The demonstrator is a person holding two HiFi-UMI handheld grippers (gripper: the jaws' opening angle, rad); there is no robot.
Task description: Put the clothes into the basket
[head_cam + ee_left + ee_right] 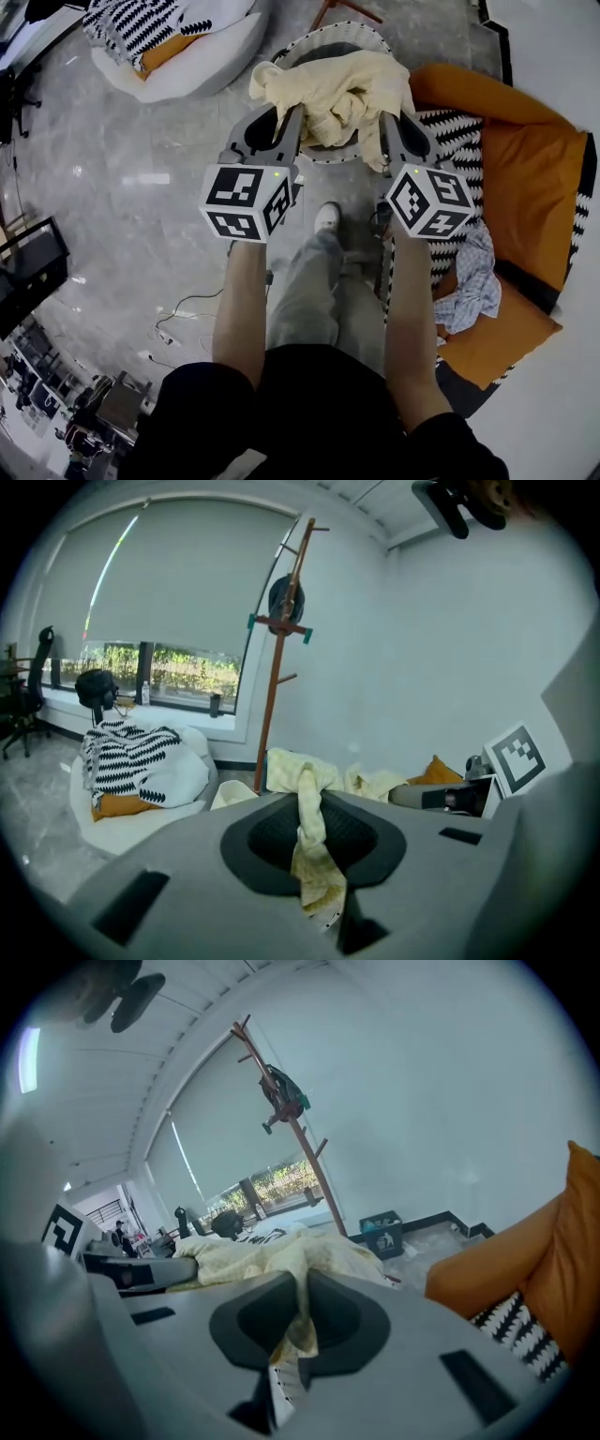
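A cream-yellow garment (339, 86) hangs bunched between my two grippers, right over a white wire basket (330, 31) on the grey floor. My left gripper (292, 120) is shut on the garment's left side and my right gripper (385, 129) on its right side. In the left gripper view a twisted strip of the cloth (310, 829) is pinched between the closed jaws of the left gripper (307, 794). The right gripper view shows the cloth (281, 1258) clamped the same way in the right gripper (302, 1281). A pale blue-and-white shirt (471, 279) lies on the orange sofa.
The orange sofa (534, 187) with a black-and-white zigzag throw fills the right side. A white beanbag (192, 52) with a similar throw lies at the far left. A wooden coat stand (281, 639) rises behind the basket. The person's legs and a shoe (326, 217) are below the grippers.
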